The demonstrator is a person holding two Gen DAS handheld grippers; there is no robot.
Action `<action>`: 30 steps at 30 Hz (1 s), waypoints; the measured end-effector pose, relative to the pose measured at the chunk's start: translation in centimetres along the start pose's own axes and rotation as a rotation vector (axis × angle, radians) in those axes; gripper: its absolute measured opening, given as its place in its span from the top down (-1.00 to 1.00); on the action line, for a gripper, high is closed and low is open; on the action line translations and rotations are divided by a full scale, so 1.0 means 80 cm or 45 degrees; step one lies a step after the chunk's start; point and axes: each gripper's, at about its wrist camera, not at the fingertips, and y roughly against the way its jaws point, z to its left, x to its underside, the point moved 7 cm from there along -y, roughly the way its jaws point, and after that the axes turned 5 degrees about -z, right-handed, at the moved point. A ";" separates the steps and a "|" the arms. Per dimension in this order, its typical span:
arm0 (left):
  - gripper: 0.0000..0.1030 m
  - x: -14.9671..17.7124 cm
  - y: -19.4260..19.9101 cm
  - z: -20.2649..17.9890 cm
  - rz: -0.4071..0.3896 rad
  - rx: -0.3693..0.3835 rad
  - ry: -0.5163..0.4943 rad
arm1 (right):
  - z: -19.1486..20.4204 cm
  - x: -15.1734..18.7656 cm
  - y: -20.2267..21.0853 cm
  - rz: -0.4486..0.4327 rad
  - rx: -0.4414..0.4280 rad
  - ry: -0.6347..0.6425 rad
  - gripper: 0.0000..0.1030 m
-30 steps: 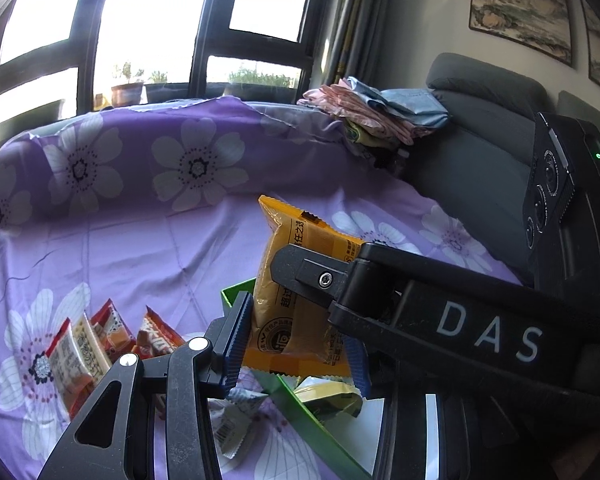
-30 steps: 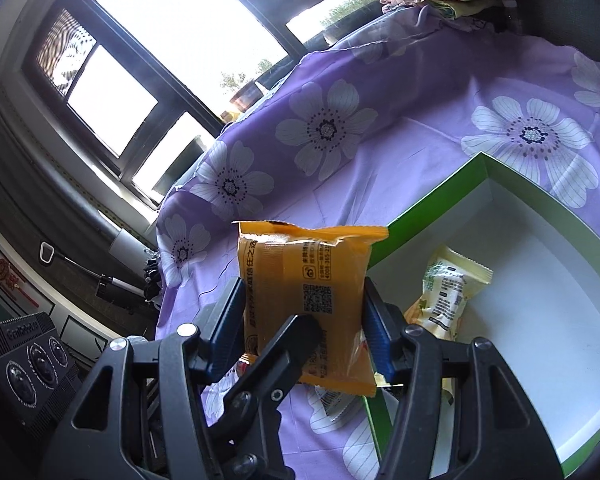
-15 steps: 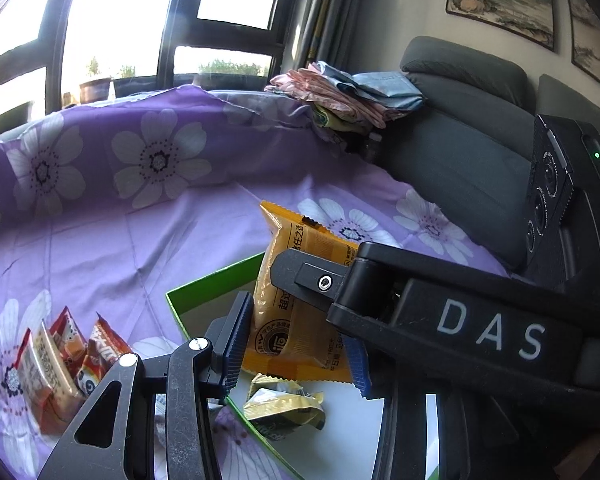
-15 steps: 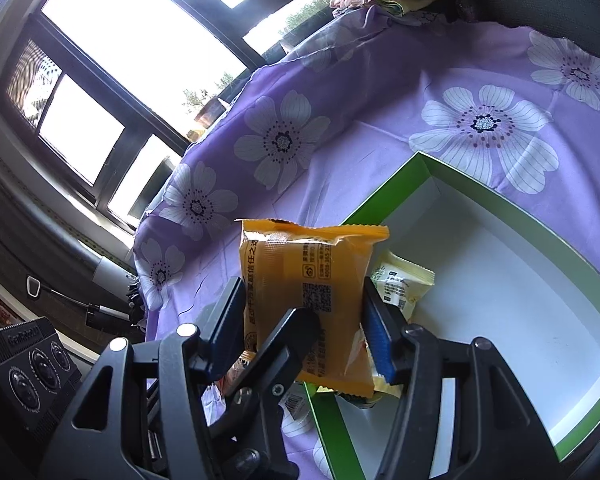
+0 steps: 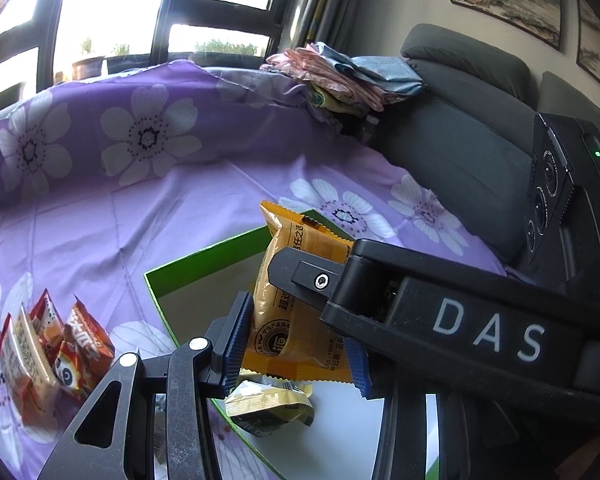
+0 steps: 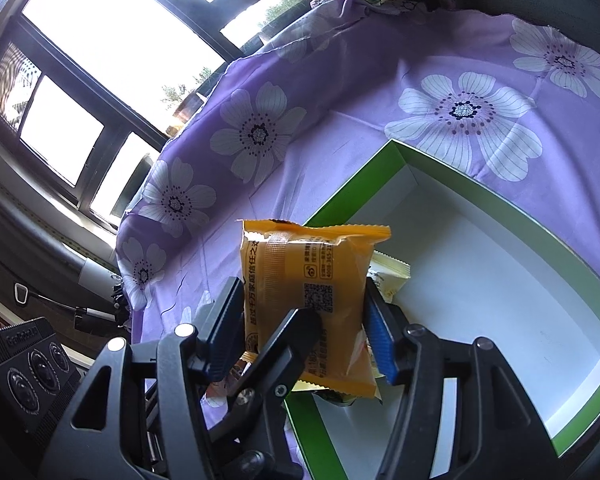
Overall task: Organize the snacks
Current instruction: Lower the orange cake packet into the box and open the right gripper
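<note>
A purple floral cloth covers your surface. Both your left tongs and right tongs grip one orange snack packet above the green box's near corner.

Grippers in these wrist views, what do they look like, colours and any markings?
Both are matte black linkage frames with silver pivot screws and ribbed blue pads on the fingers. The left wrist view shows the right gripper lettered DAS in white, with a black camera box behind it showing a green light. No hands or sleeves show.
</note>
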 end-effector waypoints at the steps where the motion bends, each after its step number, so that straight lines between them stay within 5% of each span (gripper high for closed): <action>1: 0.17 0.001 -0.001 0.000 0.005 0.002 0.005 | -0.002 0.000 -0.001 0.005 0.006 -0.003 -0.18; 30: 0.17 0.022 -0.026 0.008 0.114 0.070 0.120 | -0.017 0.006 -0.019 0.066 0.114 -0.013 -0.19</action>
